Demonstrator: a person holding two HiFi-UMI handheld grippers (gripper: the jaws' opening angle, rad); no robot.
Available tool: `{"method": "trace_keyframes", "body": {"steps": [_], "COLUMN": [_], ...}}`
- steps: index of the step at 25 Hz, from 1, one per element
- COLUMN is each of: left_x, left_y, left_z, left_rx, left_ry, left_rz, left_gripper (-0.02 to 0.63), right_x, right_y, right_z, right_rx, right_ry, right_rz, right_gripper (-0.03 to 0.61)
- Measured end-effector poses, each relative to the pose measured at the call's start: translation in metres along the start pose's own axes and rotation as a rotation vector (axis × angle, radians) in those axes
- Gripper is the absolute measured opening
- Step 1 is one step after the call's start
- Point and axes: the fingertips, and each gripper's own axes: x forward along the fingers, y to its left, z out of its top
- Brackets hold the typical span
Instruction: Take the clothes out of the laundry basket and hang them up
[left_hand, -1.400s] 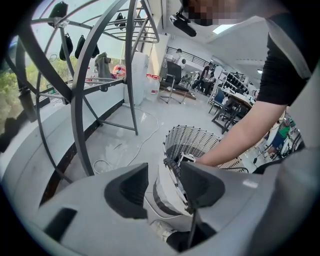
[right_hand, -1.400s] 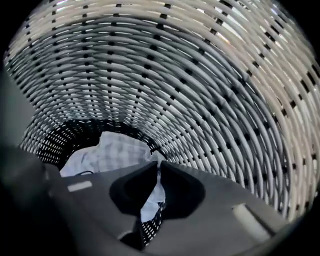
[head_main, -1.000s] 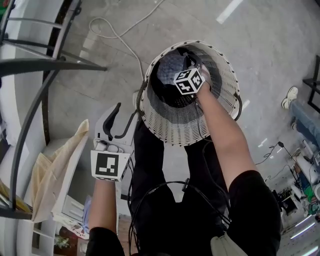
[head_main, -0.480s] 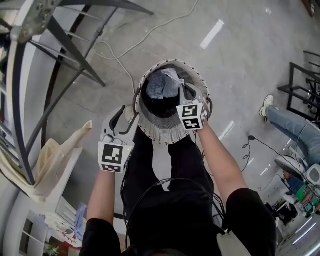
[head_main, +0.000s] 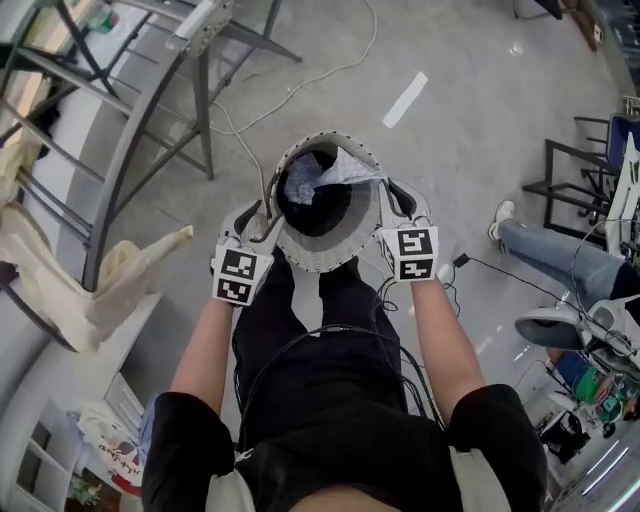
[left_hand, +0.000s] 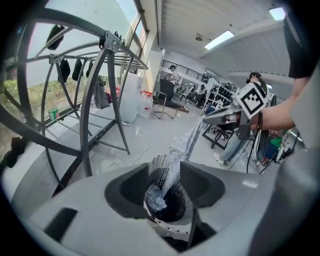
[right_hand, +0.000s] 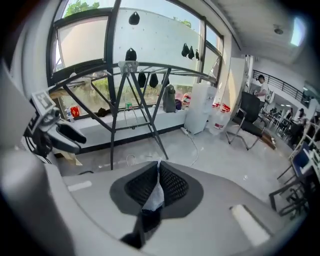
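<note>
Now: right gripper (head_main: 393, 192) risen from basket (head_main: 322, 262), clamped on garment (head_main: 338, 172); left gripper (head_main: 257, 218) agape, empty; hanging next.

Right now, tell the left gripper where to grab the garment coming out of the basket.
Probably grip the taut stretch of the garment just above the basket rim, from the left gripper side; the right gripper pins its top, and the rest lies bunched inside.

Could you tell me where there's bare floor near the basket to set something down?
Bare floor lies beyond the basket, between the cable and the chair. The left is crowded by the drying rack and cream cloth, the right by a person's leg.
</note>
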Motion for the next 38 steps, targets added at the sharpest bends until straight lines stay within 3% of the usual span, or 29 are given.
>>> {"method": "trace_keyframes", "body": {"steps": [7,19,27,33,38], "left_x": [-0.008,0.010,0.035,0.077,0.108], "left_y": [-0.020,-0.034,-0.059,-0.055,-0.103], "left_z": [0.004,-0.013,-0.026,-0.016,0.022], "left_rx": [0.035,0.094,0.173,0.362,0.556], "left_ry": [0.066,0.196,0.298,0.303,0.284], "left_rz": [-0.042,-0.128,-0.225,-0.253,-0.353], "left_gripper": [0.206,0.212,0.225,0.232,0.259], "right_x": [-0.099,-0.227,-0.309,-0.343,-0.380], "right_y": [-0.008,-0.012,-0.006,-0.013,-0.016], "right_z": [0.079,0.230,0.305,0.330,0.334], "right_rx": [-0.012,-0.081,-0.143,-0.126,-0.122], "right_ry": [-0.098,-0.405,-0.595,-0.665,-0.704], "right_rz": [-0.004,-0.049,-0.072,-0.078,-0.105], "right_gripper": [0.028,0.028,0.028,0.028,0.028]}}
